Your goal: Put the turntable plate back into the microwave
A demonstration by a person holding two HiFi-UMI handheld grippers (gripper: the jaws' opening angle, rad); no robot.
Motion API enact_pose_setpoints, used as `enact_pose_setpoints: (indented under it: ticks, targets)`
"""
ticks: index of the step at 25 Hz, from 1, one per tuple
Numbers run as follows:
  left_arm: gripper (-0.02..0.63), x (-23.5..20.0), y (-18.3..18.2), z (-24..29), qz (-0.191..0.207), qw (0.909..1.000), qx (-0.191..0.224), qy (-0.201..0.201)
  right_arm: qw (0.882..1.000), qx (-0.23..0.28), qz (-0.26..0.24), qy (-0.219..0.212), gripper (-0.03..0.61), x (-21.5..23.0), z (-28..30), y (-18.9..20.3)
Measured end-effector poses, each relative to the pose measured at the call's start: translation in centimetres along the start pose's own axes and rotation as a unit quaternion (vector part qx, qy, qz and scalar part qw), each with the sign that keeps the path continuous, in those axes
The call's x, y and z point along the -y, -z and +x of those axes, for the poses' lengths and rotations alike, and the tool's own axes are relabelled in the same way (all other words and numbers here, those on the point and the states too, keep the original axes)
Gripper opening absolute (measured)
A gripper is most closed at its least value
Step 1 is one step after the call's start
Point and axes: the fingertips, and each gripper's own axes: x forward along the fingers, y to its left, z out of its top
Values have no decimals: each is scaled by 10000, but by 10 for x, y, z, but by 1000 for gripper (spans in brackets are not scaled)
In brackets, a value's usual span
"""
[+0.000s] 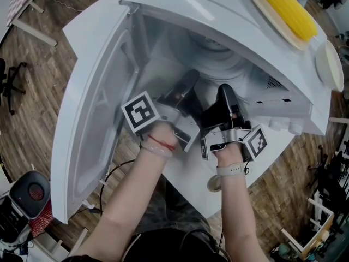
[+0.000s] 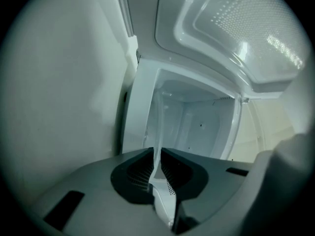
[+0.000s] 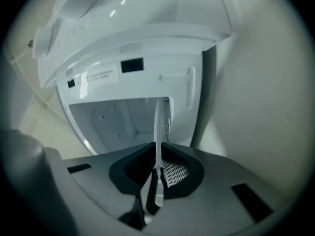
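Note:
The turntable plate [image 1: 217, 63] is clear glass, held at the mouth of the white microwave [image 1: 180, 4] and reaching into its cavity. My left gripper [image 1: 187, 83] is shut on the plate's near-left rim. My right gripper [image 1: 227, 93] is shut on its near-right rim. In the left gripper view the plate [image 2: 156, 132] shows edge-on, pinched between the jaws of the left gripper [image 2: 156, 155], with the cavity [image 2: 197, 124] behind. In the right gripper view the plate's thin edge [image 3: 158, 127] runs up from the shut jaws of the right gripper [image 3: 158, 150].
The microwave door [image 1: 92, 119] stands swung open at the left. On top of the microwave a tray [image 1: 259, 1] carries a yellow corn cob [image 1: 284, 5], with a white round lid [image 1: 330, 64] beside it. A red and black device [image 1: 32, 192] sits on the wooden floor at lower left.

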Motion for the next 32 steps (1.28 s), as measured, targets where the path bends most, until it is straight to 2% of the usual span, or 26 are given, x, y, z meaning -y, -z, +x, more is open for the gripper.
enact_pose_setpoints:
  ticks: [5, 17, 21, 32]
  targets:
    - [48, -1, -1, -1, 133, 9998, -100, -145, 9986, -376, -362, 2, 51, -6, 6, 13]
    - [48, -10, -6, -4, 493, 9976, -148, -461, 9986, -455, -166, 204, 50, 13, 11, 21]
    - [46, -12, -9, -5, 484, 9973, -73, -542, 9987, -466, -153, 156, 51, 13, 12, 22]
    - [44, -13, -6, -20, 298, 9984, 162, -451, 9985, -515, -98, 155, 49, 16, 1, 25]
